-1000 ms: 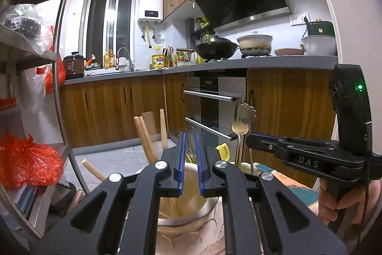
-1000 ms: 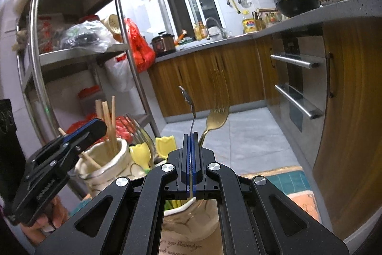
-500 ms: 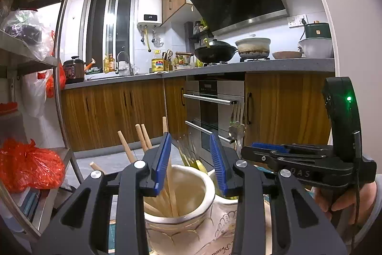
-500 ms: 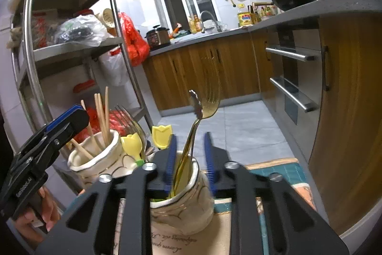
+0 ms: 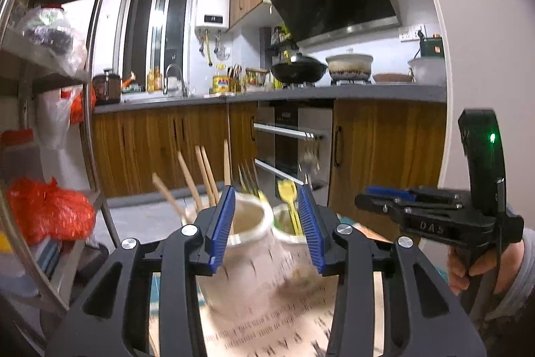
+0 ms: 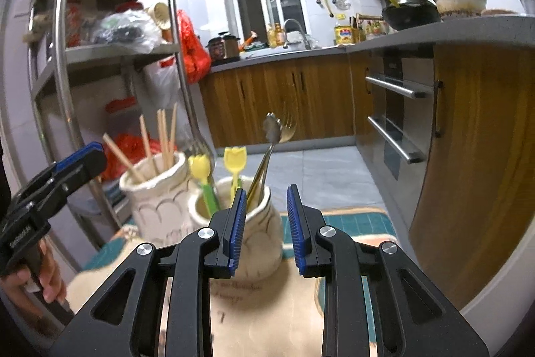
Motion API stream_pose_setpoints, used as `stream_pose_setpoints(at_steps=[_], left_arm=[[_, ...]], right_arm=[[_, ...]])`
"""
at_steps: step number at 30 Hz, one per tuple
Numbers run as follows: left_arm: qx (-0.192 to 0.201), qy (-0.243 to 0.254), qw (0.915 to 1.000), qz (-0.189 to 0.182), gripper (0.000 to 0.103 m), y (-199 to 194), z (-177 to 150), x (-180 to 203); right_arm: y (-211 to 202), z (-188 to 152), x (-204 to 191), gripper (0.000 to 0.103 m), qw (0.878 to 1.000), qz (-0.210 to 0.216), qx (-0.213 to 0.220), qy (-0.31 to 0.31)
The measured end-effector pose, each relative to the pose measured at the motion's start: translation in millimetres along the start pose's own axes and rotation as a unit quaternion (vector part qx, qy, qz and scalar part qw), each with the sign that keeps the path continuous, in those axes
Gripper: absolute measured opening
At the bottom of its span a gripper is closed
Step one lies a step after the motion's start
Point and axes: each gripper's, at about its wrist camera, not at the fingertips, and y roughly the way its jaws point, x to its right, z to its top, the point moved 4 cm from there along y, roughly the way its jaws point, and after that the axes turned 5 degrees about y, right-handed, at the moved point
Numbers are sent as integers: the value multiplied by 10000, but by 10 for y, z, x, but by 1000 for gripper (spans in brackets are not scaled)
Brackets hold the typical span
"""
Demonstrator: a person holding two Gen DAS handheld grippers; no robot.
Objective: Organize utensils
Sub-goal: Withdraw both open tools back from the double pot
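Behind, wood-fronted kitchen cabinets under a grey counter. On the hob, a black wok beside a pale lidded pot. Below, a built-in oven with steel bar handles. On the far wall, a white water heater next to a dark window. At the left, a metal shelf rack with clear and red plastic bags. Underfoot, grey floor tiles.

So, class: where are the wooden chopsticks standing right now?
In the right wrist view, the chopsticks stand in the left ceramic jar, beside the jar holding yellow utensils.
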Motion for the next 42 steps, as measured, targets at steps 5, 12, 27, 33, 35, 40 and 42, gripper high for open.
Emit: stream_pose_setpoints(at_steps=[5, 12, 27, 33, 35, 40, 42], left_arm=[[-410, 177, 9987, 250, 54, -40, -269, 100], [-357, -148, 9973, 629, 86, -163, -367, -73], [-496, -318, 9954, 760, 96, -103, -418, -173], [-490, -310, 9954, 763, 97, -103, -421, -169], [-492, -310, 9954, 762, 97, -104, -422, -170], [-494, -304, 9953, 772, 97, -106, -424, -174], [-487, -306, 9953, 774, 97, -111, -420, -173]], right_arm=[[-129, -179, -70, 50, 9990, -112, 22, -423], [-225, -235, -5, 92, 9985, -92, 182, -501], [-238, -277, -32, 97, 9958, -132, 360, -827], [-224, -278, -36, 98, 9962, -157, 352, -776], [-221, -278, -39, 98, 9962, -159, 349, -785], [-224, -279, -38, 98, 9962, -159, 349, -777], [-221, -277, -37, 98, 9962, -157, 353, -774]])
